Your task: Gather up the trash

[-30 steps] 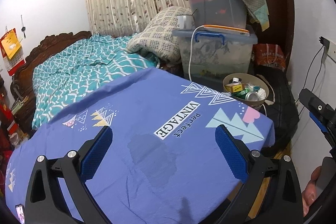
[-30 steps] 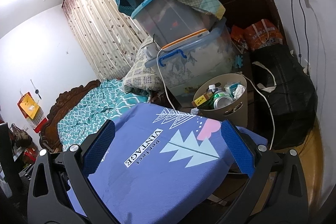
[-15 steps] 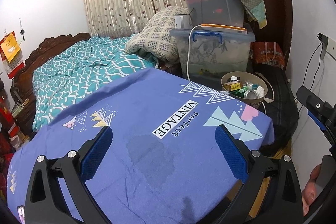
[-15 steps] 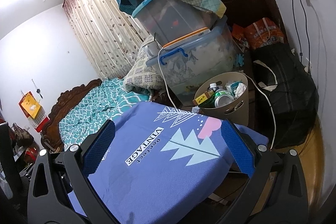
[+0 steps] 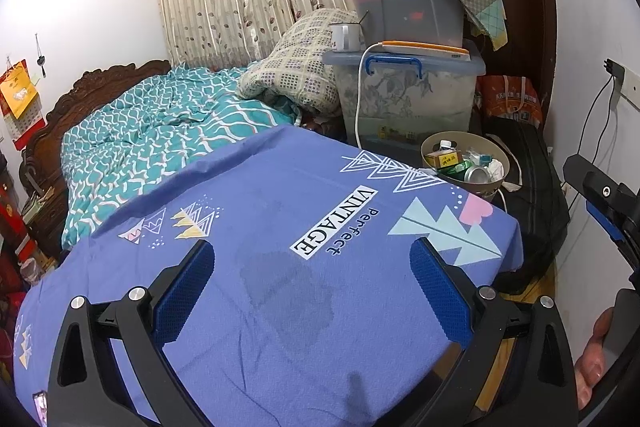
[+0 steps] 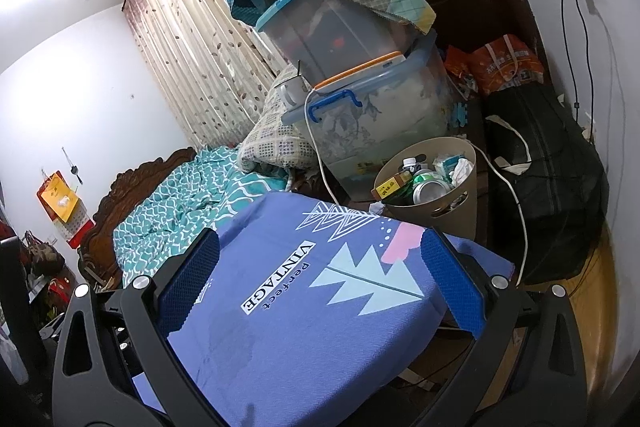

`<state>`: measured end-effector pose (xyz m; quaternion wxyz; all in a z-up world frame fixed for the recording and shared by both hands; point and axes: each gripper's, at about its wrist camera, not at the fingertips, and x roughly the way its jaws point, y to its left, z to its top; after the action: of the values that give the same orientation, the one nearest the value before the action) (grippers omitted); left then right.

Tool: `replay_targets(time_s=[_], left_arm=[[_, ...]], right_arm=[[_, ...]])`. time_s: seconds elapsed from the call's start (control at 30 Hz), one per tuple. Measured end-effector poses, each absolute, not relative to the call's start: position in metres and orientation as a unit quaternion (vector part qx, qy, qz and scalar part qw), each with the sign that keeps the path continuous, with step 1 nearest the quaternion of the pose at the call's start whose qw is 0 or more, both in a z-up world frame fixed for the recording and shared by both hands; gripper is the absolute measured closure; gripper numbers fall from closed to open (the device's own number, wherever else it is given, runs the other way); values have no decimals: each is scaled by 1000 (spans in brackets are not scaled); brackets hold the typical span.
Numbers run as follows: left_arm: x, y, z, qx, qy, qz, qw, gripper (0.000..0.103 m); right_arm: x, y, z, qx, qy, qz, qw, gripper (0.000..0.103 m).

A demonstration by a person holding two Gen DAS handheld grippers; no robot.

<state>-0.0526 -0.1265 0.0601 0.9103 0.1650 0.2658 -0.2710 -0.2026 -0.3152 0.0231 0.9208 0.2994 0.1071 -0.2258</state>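
Note:
A beige trash bin stands on the floor beyond the far right corner of a table under a blue printed cloth. It holds a can, a small yellow box, a bottle and crumpled paper. It also shows in the right wrist view, with the can on top. My left gripper is open and empty above the cloth. My right gripper is open and empty above the cloth, nearer the bin; its body shows at the right edge of the left wrist view.
Stacked plastic storage boxes with a mug and a white cable stand behind the bin. A black bag lies right of it by the wall. A bed with a teal quilt is on the left. The cloth has a damp patch.
Both views have shifted slightly: the bin and boxes sit a little differently in frame. Both grippers stay open and empty.

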Motion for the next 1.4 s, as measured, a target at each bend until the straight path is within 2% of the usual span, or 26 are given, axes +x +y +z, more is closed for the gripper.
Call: replay_targets(time_s=[1.4], left_arm=[[-45, -121, 51, 165, 279, -267, 908, 9]], right_arm=[[-200, -314, 24, 300, 108, -226, 921, 3]])
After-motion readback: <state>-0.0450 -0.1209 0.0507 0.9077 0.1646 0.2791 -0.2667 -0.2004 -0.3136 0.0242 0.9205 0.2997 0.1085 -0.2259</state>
